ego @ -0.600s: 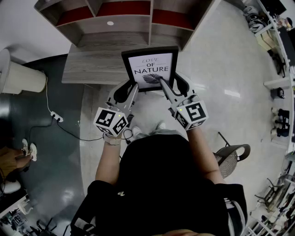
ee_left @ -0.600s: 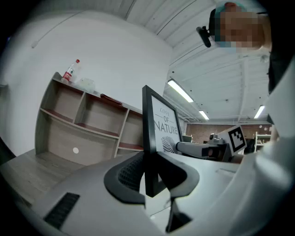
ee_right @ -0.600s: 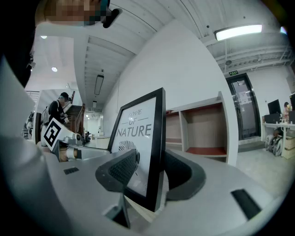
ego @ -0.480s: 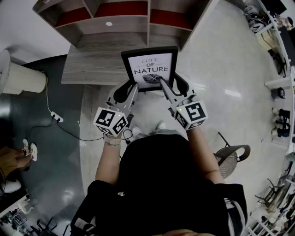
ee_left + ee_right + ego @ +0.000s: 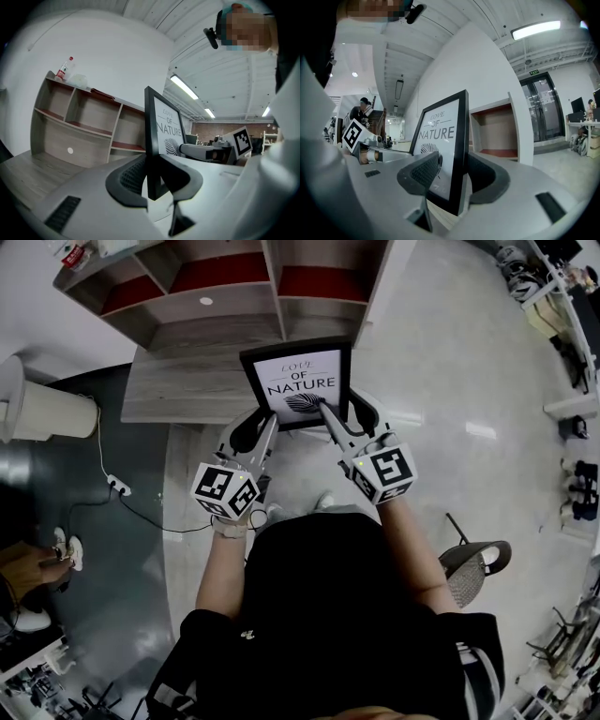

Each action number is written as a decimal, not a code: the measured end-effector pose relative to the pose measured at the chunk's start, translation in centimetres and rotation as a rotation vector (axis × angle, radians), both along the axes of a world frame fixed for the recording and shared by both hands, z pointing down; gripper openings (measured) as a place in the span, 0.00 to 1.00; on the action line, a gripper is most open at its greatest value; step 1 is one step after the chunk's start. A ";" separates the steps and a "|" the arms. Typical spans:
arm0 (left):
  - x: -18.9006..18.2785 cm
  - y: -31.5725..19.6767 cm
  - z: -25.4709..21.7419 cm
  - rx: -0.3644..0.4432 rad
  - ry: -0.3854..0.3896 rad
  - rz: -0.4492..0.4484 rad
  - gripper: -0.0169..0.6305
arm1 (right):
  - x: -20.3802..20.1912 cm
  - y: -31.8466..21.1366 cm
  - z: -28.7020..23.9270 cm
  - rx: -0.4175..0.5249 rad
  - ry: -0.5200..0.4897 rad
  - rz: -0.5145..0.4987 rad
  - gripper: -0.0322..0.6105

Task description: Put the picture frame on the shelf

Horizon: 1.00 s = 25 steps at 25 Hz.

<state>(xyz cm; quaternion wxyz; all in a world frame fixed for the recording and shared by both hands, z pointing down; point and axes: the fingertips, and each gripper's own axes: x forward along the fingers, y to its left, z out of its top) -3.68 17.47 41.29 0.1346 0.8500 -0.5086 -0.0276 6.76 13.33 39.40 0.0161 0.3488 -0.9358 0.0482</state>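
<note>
Fingers of my left gripper (image 5: 255,423) and right gripper (image 5: 345,414) each clamp a bottom corner of the upright picture frame (image 5: 296,381); the shelf (image 5: 225,307) stands at twelve o'clock.

I count one picture frame (image 5: 298,381) and two grippers: one left gripper (image 5: 267,420) and one right gripper (image 5: 336,416). Beyond those I make out one shelf unit (image 5: 220,310), one white bin (image 5: 49,413), one mesh chair (image 5: 476,563), one power strip (image 5: 119,486) and one bottle (image 5: 64,69).
</note>
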 end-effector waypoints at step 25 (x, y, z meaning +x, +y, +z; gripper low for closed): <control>-2.3 -16.0 1.7 -0.036 -0.005 0.112 0.16 | -1.9 -14.7 2.0 -0.031 0.017 0.126 0.33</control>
